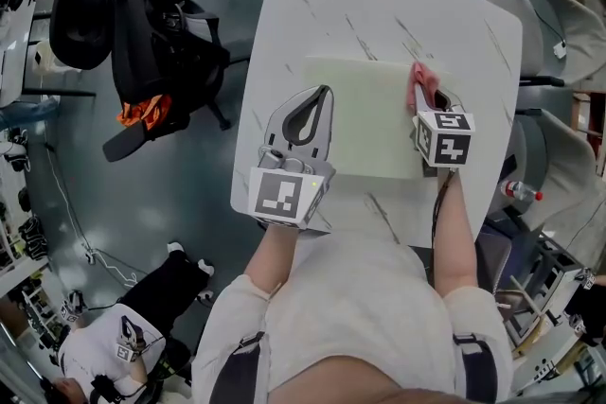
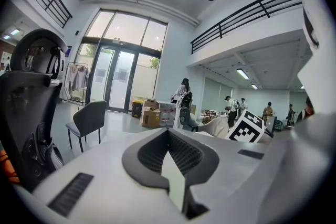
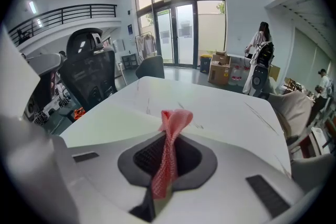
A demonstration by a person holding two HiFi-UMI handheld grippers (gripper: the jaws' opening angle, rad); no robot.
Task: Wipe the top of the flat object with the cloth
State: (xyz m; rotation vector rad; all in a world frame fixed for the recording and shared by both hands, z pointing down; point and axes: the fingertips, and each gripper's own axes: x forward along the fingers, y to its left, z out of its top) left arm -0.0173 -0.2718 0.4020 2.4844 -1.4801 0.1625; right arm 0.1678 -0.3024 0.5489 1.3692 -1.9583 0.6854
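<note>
Cloth [image 3: 168,157] is sitting pinched in the right gripper [image 1: 428,99], jaws clamping down on it w/ no gap showing. It's pink w/ a fine mesh weave, twisted into a narrow strip. Its long axis is running straight along the jaws and away from the person, loose tip curling over at the far end. From the head view it's hanging around the far right corner of the flat object [image 1: 365,118]; can't tell if it's actually touching. Flat obj is lying on the white marble-look table [image 1: 379,5]. It's pale green, plain and thin, looking roughly square so I'm not calling a long axis, edges lining up approx w/ the table's edges. Left gripper [image 1: 320,104] is reaching over the obj's left edge, fingers pointing away from the person. Its jaws are clenching on that edge: a pale sliver of it is showing btw them in the left gripper view.
</note>
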